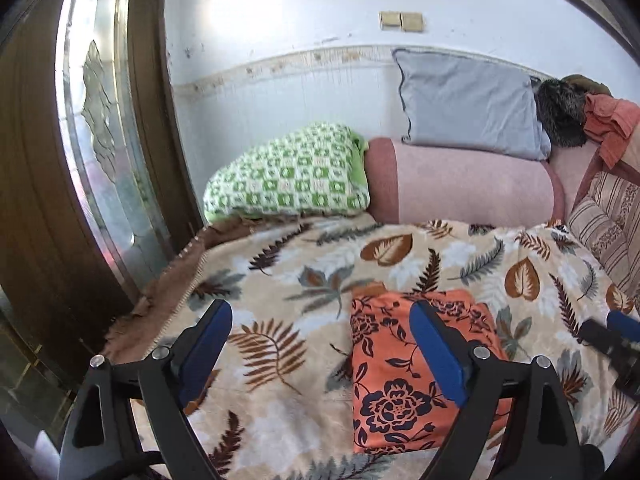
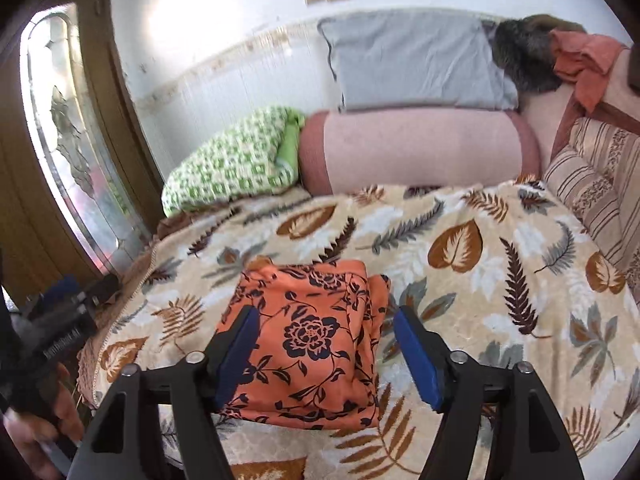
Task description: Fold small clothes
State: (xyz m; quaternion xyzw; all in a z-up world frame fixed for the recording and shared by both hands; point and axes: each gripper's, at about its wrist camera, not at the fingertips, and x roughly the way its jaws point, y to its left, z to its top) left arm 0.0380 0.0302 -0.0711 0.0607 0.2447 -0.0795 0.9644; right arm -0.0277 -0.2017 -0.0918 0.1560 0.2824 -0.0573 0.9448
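On leaf blanket [image 2: 460, 216], folded orange garment [image 2: 312, 344]

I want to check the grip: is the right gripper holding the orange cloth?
No, the right gripper is open above the folded orange cloth, which lies on the blanket.

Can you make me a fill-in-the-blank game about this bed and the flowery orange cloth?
1. The folded cloth with dark flowers is colored ____.
2. The blanket under it is printed with ____.
3. The checkered pillow beside the pink bolster is white and ____.
4. Both the left gripper and the right gripper have their blue fingers spread ____.

Missing words: orange; leaves; green; open
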